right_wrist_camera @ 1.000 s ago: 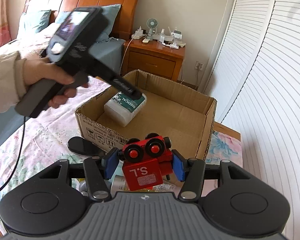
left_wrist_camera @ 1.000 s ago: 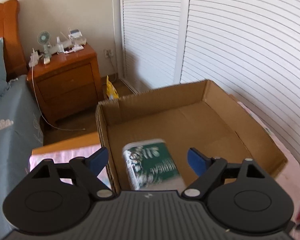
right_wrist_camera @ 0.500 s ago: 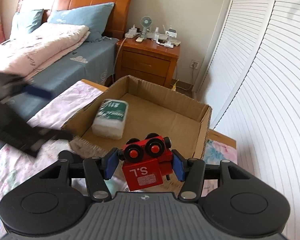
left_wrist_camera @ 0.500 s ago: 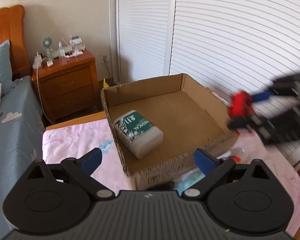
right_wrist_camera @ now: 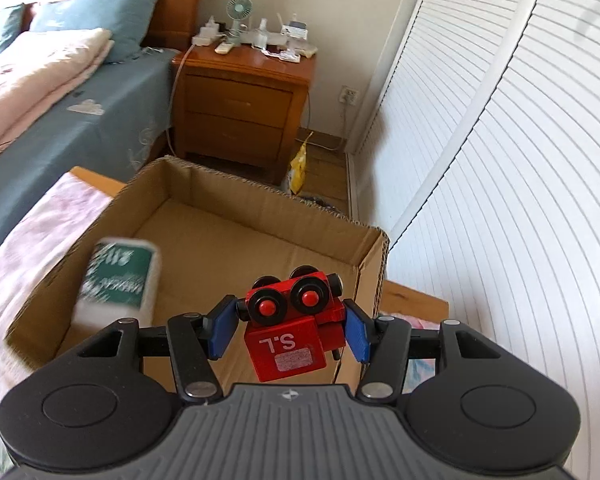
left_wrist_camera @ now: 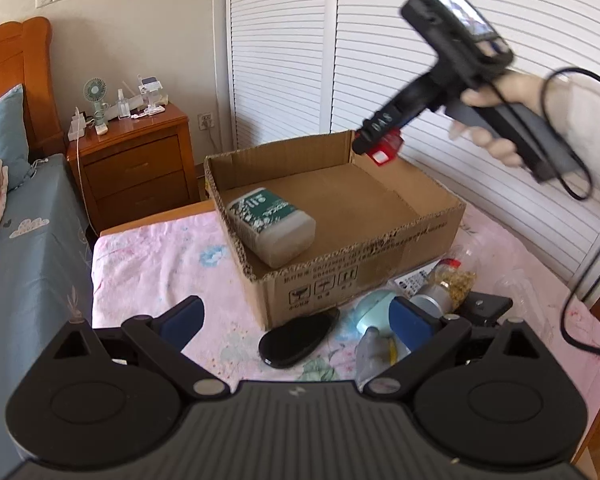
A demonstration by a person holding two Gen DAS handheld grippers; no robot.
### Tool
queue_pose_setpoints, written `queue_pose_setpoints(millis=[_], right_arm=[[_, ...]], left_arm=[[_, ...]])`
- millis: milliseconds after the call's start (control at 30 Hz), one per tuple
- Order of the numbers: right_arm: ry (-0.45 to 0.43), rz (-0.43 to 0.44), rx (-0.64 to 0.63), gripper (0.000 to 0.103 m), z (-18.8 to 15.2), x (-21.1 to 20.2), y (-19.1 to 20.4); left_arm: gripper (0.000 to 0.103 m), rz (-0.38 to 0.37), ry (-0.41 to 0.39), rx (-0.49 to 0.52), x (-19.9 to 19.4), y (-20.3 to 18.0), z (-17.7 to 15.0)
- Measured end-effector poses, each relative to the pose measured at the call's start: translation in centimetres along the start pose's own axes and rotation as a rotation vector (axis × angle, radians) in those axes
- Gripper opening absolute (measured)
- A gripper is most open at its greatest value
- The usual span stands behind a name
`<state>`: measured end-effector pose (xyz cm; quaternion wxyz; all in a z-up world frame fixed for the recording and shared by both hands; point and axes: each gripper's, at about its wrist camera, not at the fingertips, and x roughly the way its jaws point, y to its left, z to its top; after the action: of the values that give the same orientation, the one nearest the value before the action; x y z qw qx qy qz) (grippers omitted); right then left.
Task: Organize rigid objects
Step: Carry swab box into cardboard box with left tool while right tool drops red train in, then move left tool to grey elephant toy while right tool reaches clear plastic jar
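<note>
My right gripper (right_wrist_camera: pixel 290 330) is shut on a red toy train car (right_wrist_camera: pixel 290 334) with black wheels and holds it above the open cardboard box (right_wrist_camera: pixel 376 264), near its right wall. In the left wrist view the toy (left_wrist_camera: pixel 384 150) hangs over the box's far right corner (left_wrist_camera: pixel 350 140). A white bottle with a green label (left_wrist_camera: pixel 274 224) lies inside the box at its left; it also shows in the right wrist view (right_wrist_camera: pixel 118 280). My left gripper (left_wrist_camera: pixel 296 320) is open and empty, low over the bedspread in front of the box.
In front of the box lie a black oval object (left_wrist_camera: pixel 296 338), a pale blue round item (left_wrist_camera: pixel 374 308), a jar with yellow contents (left_wrist_camera: pixel 448 284) and clear plastic packs. A wooden nightstand (left_wrist_camera: pixel 134 168) with a small fan stands behind. White louvred doors (left_wrist_camera: pixel 420 60) line the right.
My left gripper has pulled back out of the box, leaving the white bottle inside. My right gripper has carried the red toy forward over the box.
</note>
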<state>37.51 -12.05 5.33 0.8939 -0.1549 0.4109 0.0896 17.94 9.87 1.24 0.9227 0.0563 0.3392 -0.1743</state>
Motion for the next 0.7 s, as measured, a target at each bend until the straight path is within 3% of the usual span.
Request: queue_pose_setpoints(millis=[67,133,233,467,700], right_arm=[[0.009,-0.009,0.006,0.067,0.4,0.8,0.0],[-0.007,-0.014,0.006,0.089,0.4,0.8,0.2],[-0.03,0.006,0.012,0.101,0.1,-0.1,0.2],[-0.043,0.044,0.028,0.102,-1.5,-2.4,0.3],[-0.047,0.109,0.033,0.103,-5.4,-5.4,0.7]], left_arm=[[0.098,-0.002,0.002,-0.004,-0.1,0.2,-0.4],[0.098,0.003,0.007,-0.008,-0.1,0.4,-0.6],[0.098,0.006,0.013,-0.018,0.1,0.8,-1.0],[0.098,-0.006,0.024,-0.031,0.1,0.6,-1.3],[0.098,0.002,0.042,-0.05,-0.3,0.3,-2.0]])
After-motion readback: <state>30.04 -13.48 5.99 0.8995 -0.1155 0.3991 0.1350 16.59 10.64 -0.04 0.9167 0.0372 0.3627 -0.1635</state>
